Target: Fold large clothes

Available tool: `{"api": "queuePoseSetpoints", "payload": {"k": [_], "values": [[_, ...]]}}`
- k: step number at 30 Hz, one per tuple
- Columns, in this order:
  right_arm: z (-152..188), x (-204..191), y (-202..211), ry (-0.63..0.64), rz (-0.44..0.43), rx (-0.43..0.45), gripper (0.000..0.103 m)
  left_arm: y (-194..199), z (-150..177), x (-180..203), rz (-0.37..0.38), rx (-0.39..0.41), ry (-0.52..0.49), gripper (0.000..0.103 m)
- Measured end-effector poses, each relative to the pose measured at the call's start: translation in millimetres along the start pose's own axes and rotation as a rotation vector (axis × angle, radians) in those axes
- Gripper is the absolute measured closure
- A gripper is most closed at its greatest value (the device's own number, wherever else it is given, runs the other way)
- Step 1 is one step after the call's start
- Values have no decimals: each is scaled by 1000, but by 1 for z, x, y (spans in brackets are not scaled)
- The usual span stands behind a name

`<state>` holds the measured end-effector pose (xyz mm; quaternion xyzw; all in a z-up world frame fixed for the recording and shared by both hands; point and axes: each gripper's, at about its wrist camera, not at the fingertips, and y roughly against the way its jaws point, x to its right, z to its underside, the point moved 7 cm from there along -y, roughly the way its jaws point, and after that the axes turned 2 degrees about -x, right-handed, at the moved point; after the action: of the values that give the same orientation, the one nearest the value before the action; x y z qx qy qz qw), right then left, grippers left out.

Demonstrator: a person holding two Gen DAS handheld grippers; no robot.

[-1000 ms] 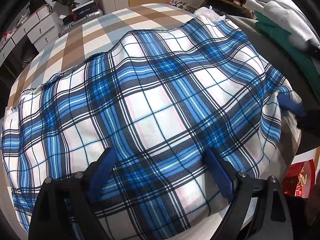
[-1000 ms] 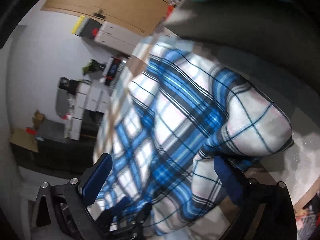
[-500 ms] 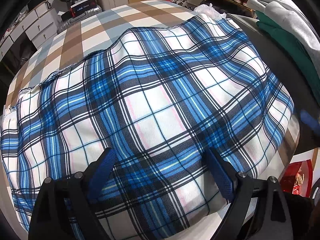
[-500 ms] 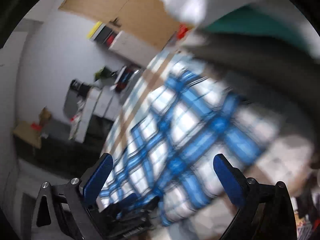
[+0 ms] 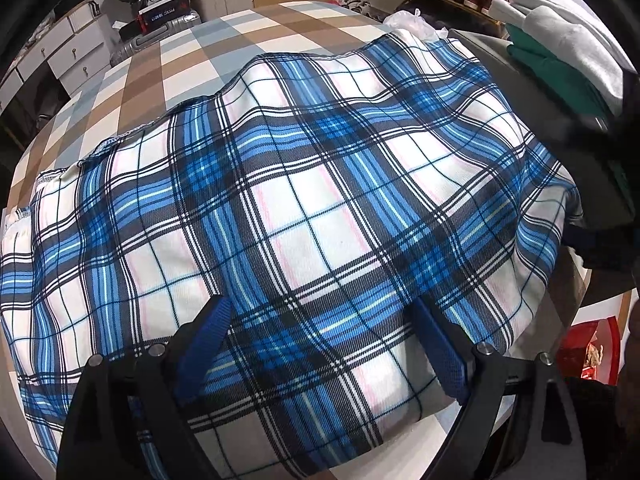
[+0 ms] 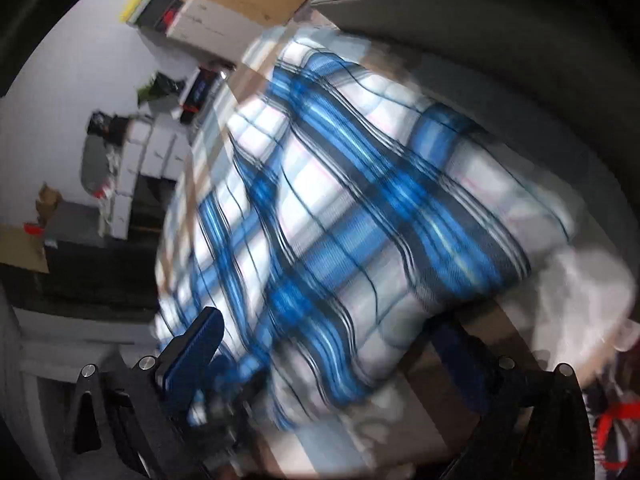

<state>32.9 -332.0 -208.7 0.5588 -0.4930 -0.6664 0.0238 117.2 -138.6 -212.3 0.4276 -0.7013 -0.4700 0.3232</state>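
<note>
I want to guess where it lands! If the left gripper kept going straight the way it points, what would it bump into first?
Most likely the blue and white plaid cloth garment. The left gripper points down at it with open jaws, and the fabric fills the space ahead. How close it already is, I can't tell.

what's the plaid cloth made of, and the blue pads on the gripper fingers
Plaid cloth: looks like soft woven cotton or flannel, matte; a fine diagonal twill weave shows and it drapes in soft folds. Blue finger pads: probably rubber or textured plastic, matte, with a fine dimpled grain.

Plaid garment [image 6: 340, 216] motion-blurred, right view
</note>
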Motion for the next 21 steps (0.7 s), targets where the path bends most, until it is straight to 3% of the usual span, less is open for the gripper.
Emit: {"api": "queuePoseSetpoints", "payload": {"k": [2,4,6,8,11,21], "values": [[-3,-5,-3,-1,-25,47,0,0,1,1,-7,16,-2,14],[1,-9,-4,43,9,105,3,1,2,1,-9,22,-1,14],[7,-13,1,87,66,126,29,1,2,1,-8,25,-3,14],[6,-19,0,95,88,150,44,2,4,1,-8,28,-3,14],[2,-18,-1,97,104,153,82,3,4,2,-12,30,0,14],[7,-49,21,241,32,221,90,3,5,2,-18,27,2,14]]}}
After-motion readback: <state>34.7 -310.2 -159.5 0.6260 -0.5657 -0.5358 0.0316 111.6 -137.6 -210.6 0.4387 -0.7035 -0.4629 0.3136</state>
